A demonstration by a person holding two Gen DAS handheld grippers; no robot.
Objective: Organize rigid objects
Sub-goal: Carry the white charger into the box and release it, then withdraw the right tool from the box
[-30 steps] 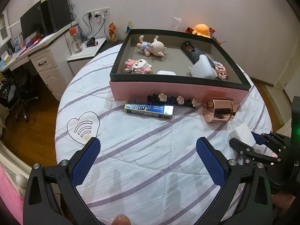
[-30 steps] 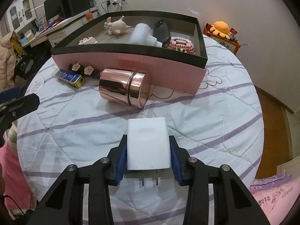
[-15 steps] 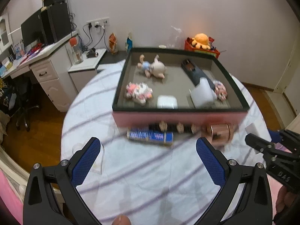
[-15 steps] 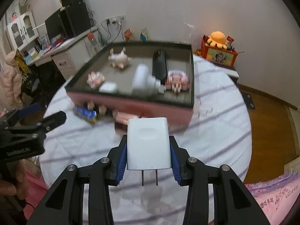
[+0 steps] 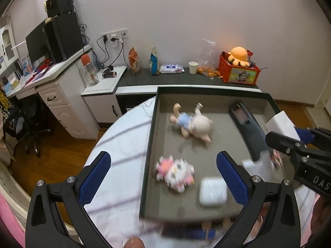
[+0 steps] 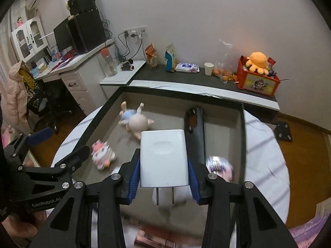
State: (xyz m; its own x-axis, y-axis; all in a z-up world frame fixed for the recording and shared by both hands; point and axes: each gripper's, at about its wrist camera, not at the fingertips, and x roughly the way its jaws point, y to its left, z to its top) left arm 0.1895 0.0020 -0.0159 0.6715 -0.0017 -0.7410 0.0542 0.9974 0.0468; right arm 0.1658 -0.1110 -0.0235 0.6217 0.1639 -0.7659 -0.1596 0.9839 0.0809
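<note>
**A:** Which step is going on here?

**B:** By my reading, the carry. The right gripper (image 6: 163, 183) is clamping the white plug adapter (image 6: 163, 157) between its blue pads (image 6: 134, 177), prongs pointing down toward the camera, and it is hanging in the air above the near part of the box (image 6: 243, 142). The adapter is touching nothing but the pads.

**A:** And the left one?

**B:** The left gripper (image 5: 163, 177) is standing wide open and holding nothing, hovering over the near left edge of the box, above the bed cover (image 5: 122, 144).

**A:** What is already lying inside?

**B:** A pig doll (image 6: 135, 123) toward the far left, a pink block figure (image 6: 103, 155) nearer on the left, a dark handled device (image 6: 195, 132) running far to near at the middle, a white earbud case (image 5: 213, 192) near the front wall, and a blurred colourful block piece (image 6: 219, 165) on the near right. Something white is also sitting right under the adapter, but I cannot tell what.

**A:** So what is the next move calling for?

**B:** I would say lowering the adapter onto bare grey floor, probably between the pig doll and the dark device, then releasing it. The gap is looking narrow, so it needs a straight descent. A rose-gold cylinder (image 6: 153, 241) is lying outside the near wall, not yet put away.
</note>
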